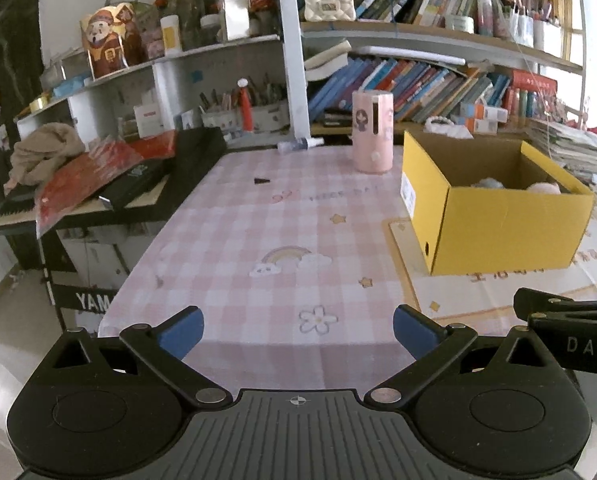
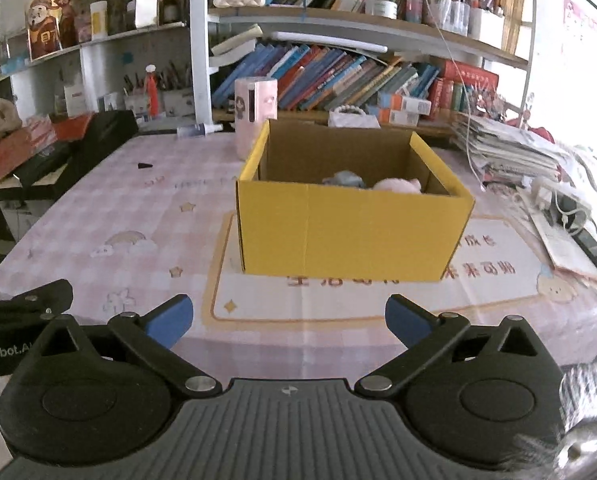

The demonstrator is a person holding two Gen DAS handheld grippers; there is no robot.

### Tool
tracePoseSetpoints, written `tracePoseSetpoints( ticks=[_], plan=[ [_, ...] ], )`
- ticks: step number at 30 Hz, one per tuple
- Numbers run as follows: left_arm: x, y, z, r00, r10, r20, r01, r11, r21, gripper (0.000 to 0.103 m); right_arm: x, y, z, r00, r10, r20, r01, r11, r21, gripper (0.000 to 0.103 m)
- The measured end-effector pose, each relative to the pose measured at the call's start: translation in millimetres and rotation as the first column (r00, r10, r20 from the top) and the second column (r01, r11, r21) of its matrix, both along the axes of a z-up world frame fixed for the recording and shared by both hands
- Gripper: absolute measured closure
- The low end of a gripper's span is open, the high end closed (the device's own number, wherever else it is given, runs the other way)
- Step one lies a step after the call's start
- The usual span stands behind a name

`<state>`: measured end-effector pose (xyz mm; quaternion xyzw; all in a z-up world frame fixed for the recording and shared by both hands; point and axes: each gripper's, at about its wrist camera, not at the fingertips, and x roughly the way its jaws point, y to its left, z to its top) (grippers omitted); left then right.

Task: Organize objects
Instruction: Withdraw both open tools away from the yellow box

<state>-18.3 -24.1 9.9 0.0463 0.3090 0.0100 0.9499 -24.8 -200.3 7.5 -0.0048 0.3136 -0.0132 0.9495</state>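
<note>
A yellow cardboard box (image 2: 350, 236) stands open on the pink checked tablecloth (image 2: 110, 208). A grey-blue plush (image 2: 346, 179) and a pink plush (image 2: 398, 185) lie inside it. The box also shows in the left wrist view (image 1: 506, 228), at the right. My left gripper (image 1: 298, 330) is open and empty, low over the table's near edge, left of the box. My right gripper (image 2: 289, 318) is open and empty, just in front of the box. A small black cone (image 1: 261, 180) lies on the cloth further back.
A pink cylindrical container (image 1: 372, 132) stands behind the box. A small bottle (image 1: 300, 145) lies at the table's far edge. A keyboard with red packets (image 1: 86, 184) sits to the left. Stacked papers (image 2: 510, 148) and a cable lie to the right. Bookshelves (image 2: 358, 76) stand behind.
</note>
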Motion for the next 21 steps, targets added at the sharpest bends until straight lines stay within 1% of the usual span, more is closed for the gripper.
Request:
tracePoseSetpoints(
  ticks=[7,21],
  plan=[
    [-6,0,-1,1.000,-0.006,-0.023,0.005,1.000,-0.013,0.000,-11,-3,-2,1.000,-0.017,-0.009,0.017,1.000,0.010,0.000],
    [-8,2,-2,0.999,0.016,-0.029,-0.016,1.000,-0.008,0.000,-14,1,-4,1.000,-0.018,-0.022,0.018,1.000,0.008,0.000]
  ],
)
